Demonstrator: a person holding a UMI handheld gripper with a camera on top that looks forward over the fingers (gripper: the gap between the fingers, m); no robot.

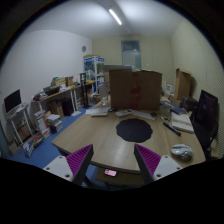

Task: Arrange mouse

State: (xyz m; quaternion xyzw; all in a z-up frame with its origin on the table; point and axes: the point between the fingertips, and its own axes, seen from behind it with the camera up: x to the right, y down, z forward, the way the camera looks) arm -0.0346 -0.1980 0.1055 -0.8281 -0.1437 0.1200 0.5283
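I am holding the gripper [113, 163] high above the near edge of a wooden table [100, 135], looking across the room. Its two fingers are standing well apart with nothing between them, and the pink pads [76, 158] are facing each other over bare tabletop.

The mouse [181, 152] is sitting on the table off to the right, beyond the right finger and close to the table's right edge. It looks greyish and rounded, though I cannot make out which way it is pointing. A dark round mat [132, 129] is lying near the middle of the table, farther ahead of the fingers and to the left of the mouse, well apart from it. A large cardboard box [134, 88] is standing at the far side of the table, and something small with a reddish glow [110, 173] is showing low between the fingers; I cannot tell what it is.

I am judging this as the approach step: nothing is grasped yet. The next move is calling for me to swing right and drop down, line the open fingers across the mouse's flanks, and close gently. The dark mat looks like the likely destination, but that is my guess.
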